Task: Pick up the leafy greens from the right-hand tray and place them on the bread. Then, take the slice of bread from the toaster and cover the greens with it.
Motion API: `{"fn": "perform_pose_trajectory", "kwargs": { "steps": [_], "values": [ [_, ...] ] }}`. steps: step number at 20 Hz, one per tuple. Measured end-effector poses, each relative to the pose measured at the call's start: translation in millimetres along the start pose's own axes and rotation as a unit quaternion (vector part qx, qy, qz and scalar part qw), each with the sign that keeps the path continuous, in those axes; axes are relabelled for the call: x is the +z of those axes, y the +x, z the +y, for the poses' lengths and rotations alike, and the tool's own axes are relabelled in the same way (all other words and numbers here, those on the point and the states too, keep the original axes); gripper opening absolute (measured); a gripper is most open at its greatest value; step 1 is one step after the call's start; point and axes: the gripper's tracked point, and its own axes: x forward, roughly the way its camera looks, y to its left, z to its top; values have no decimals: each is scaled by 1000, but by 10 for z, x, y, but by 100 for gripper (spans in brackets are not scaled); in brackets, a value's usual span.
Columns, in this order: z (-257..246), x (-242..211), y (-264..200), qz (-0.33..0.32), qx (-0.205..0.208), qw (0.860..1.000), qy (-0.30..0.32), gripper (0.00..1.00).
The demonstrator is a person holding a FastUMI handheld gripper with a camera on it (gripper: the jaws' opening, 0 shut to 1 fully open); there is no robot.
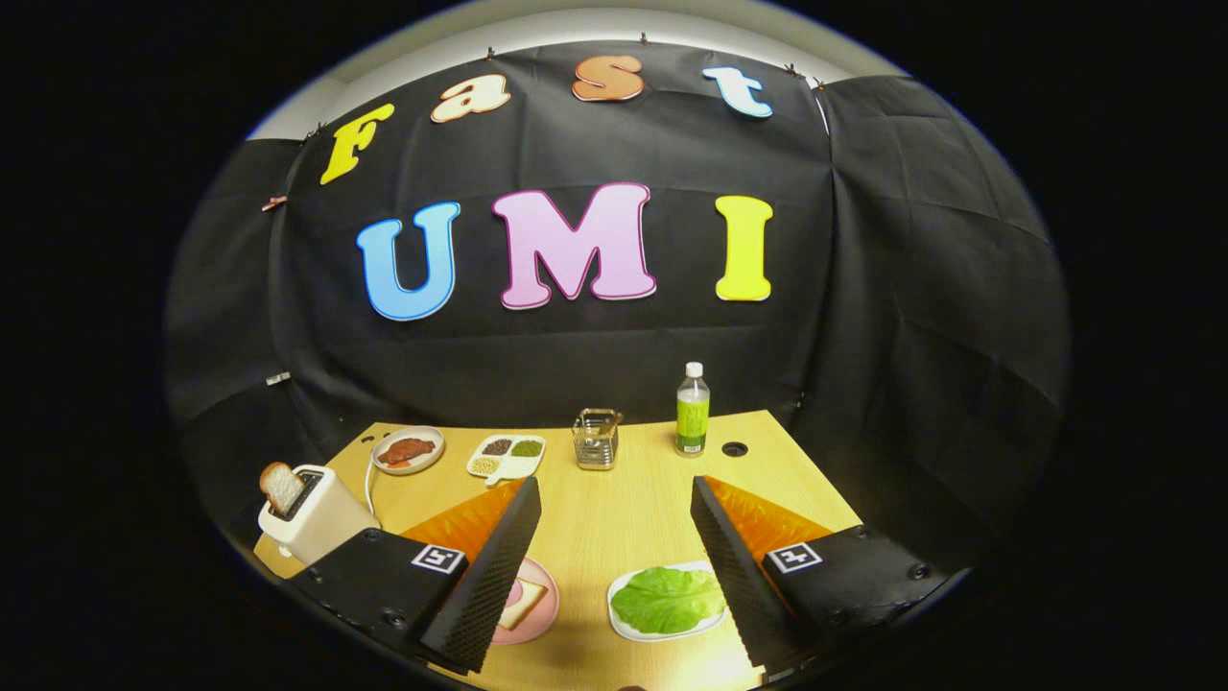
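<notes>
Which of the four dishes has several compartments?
The white dish at the back, between the meat plate and the wire basket; the open tongs touch nothing.

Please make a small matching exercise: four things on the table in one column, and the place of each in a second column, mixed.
Things:
1. slice of bread
2. leafy greens
3. bottle
4. gripper

Places:
A. on a white tray beside the right finger
B. at the table's far edge, near the cloth wall
C. standing up out of the toaster
D. open, above the wooden table, holding nothing

Pairs: 1-C, 2-A, 3-B, 4-D
</notes>
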Motion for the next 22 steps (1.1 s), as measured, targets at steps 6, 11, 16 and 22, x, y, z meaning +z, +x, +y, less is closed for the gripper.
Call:
{"fn": "perform_pose_trajectory", "kwargs": {
  "steps": [6,11,16,22],
  "values": [
    [-208,-492,198,61,0,998,1,98],
    [-349,-1058,341,128,11,992,-7,100],
    [-545,-1498,571,176,17,984,-26,100],
    [-702,-2195,872,249,20,968,-30,100]
  ]
}}
